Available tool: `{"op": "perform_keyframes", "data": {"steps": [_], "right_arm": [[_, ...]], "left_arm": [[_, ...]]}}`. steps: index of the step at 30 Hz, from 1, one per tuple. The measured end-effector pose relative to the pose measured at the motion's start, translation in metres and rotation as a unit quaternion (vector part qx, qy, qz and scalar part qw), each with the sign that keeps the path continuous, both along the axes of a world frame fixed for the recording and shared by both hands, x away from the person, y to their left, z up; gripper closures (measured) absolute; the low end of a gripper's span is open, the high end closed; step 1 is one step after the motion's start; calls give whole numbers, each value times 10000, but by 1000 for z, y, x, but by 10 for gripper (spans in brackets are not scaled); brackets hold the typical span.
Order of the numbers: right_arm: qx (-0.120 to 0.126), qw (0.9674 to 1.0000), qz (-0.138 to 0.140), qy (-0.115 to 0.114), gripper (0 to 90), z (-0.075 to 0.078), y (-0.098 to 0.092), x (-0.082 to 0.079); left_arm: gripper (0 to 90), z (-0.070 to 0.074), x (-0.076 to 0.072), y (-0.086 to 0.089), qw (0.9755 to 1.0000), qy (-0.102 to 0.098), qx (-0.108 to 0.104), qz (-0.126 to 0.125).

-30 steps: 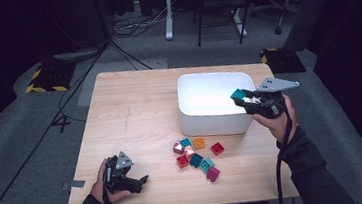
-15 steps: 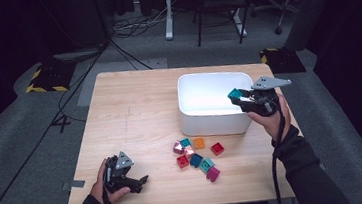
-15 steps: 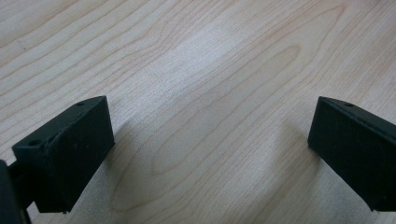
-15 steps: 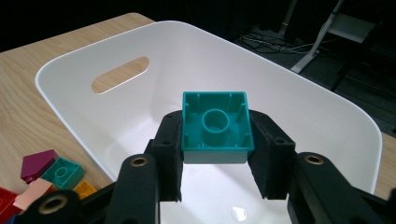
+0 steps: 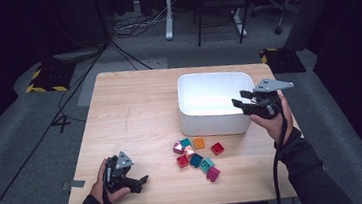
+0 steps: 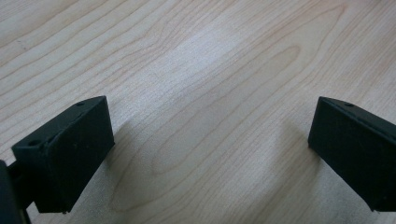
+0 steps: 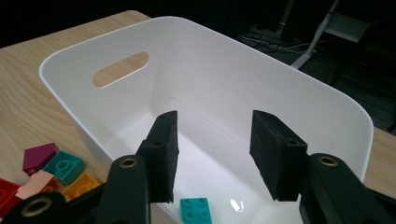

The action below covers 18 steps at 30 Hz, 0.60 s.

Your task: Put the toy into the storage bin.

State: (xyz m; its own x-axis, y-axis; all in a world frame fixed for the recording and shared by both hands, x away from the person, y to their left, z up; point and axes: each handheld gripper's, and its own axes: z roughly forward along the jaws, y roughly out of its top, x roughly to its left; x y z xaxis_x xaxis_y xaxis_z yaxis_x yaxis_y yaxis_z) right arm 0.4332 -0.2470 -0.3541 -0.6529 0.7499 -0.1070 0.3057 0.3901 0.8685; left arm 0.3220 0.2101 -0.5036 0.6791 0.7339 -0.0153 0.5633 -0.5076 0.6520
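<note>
Right claw just parted over white bin, teal brick inside, left claw apart over table

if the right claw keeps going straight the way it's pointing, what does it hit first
Probably the inside of the white bin: the right claw, its jaws just opened and empty, points into it, over the teal brick. Depth is hard to judge.

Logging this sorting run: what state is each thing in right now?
Right hand-held gripper: over the bin, jaws just opened, nothing between them.
Teal brick: lying on the bin floor.
White bin: upright.
Loose bricks: clustered on the table.
Left hand-held gripper: open, empty.
</note>
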Motion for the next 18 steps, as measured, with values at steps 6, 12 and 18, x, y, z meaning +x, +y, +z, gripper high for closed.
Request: {"op": "perform_keyframes", "data": {"steps": [6,12,18], "right_arm": [[92,9998,99,-137,495,9,-8,-18],[85,9990,334,-279,475,13,-16,-42],[68,9978,511,-427,460,13,-19,-60]], "left_arm": [[4,0,0,0,10000,14,-16,-6],[4,0,0,0,10000,10,-10,-12],[4,0,0,0,10000,7,-7,-1]]}}
